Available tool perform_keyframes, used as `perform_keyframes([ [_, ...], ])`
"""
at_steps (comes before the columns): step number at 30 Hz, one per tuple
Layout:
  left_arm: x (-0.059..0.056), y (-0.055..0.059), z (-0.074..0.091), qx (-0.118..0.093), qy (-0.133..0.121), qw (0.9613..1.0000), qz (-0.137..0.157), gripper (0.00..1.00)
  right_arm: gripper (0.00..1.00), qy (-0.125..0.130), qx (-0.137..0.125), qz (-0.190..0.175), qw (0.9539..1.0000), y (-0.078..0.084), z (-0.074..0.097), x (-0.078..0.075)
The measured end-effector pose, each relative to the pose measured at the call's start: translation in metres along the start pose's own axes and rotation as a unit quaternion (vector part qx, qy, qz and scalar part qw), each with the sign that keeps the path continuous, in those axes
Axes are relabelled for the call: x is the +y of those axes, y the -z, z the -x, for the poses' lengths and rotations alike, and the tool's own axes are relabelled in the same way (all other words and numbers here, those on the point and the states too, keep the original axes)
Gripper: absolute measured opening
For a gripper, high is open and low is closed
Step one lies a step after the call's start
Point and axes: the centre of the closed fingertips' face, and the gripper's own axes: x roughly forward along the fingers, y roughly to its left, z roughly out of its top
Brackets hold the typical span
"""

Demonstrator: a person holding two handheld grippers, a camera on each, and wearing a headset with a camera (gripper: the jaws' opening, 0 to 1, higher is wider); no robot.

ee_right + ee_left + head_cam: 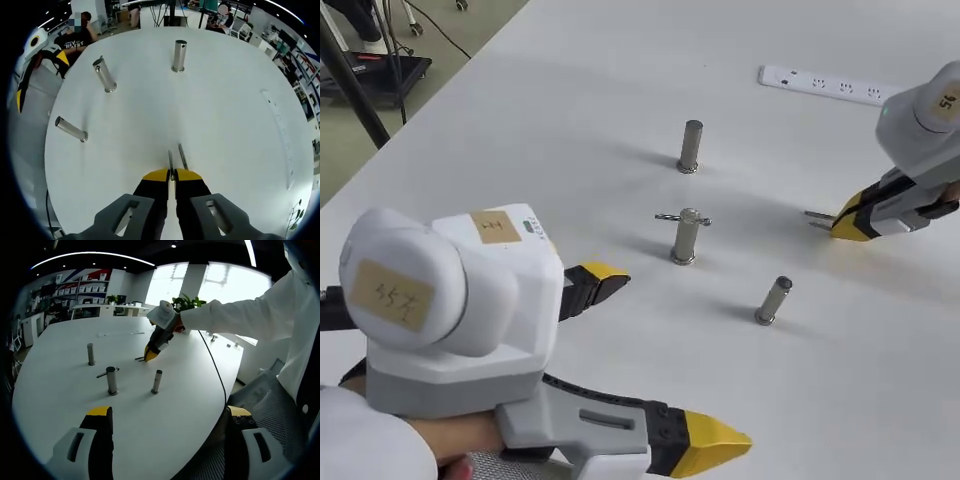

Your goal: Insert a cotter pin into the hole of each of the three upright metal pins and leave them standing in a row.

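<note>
In the middle of the white worktop, well in from its edges, we see three metal pins standing in a row. The middle pin has a cotter pin poked through its top. The far pin and the near pin have none, so we think the second one is in hand. Our right gripper has its jaws pinched tight on a new cotter pin, with the two legs sticking out toward the row. Our left gripper hangs by our edge of the worktop, jaws wide apart, with nothing in them. Next, we think, the legs must line up with a tiny hole (we cannot see the holes from here) and slide in gently, so the pin does not tip over
</note>
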Motion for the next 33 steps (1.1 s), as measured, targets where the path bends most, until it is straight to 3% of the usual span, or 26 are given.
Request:
perform_keyframes([
  [6,0.003,-0.007,0.003,-0.017,-0.003,0.9998,0.009,0.89,0.0,-0.003,0.001,0.014,0.9999,0.0,0.0,-0.001],
  [13,0.004,-0.009,0.006,-0.019,-0.005,0.9998,0.011,0.89,0.0,-0.002,-0.001,-0.012,0.9999,0.0,-0.001,-0.002],
  [19,0.006,-0.008,0.006,-0.014,-0.003,0.9998,0.016,0.89,0.0,0.0,-0.003,0.02,0.9998,-0.001,0.007,0.007],
  [21,0.008,-0.007,0.006,-0.012,-0.006,0.9998,0.017,0.87,0.0,0.009,-0.003,0.037,0.9993,-0.001,0.012,0.01],
  [22,0.011,-0.007,0.006,-0.01,-0.012,0.9997,0.017,0.85,0.0,0.032,-0.013,0.059,0.9976,-0.004,0.017,0.006],
  [26,0.017,-0.011,0.006,-0.012,-0.018,0.9995,0.023,0.81,0.0,0.056,-0.044,0.049,0.9963,-0.008,0.026,0.002],
  [33,0.022,-0.036,-0.003,-0.045,-0.008,0.998,0.043,0.78,0.0,0.101,-0.083,0.077,0.9884,-0.015,0.051,0.014],
])
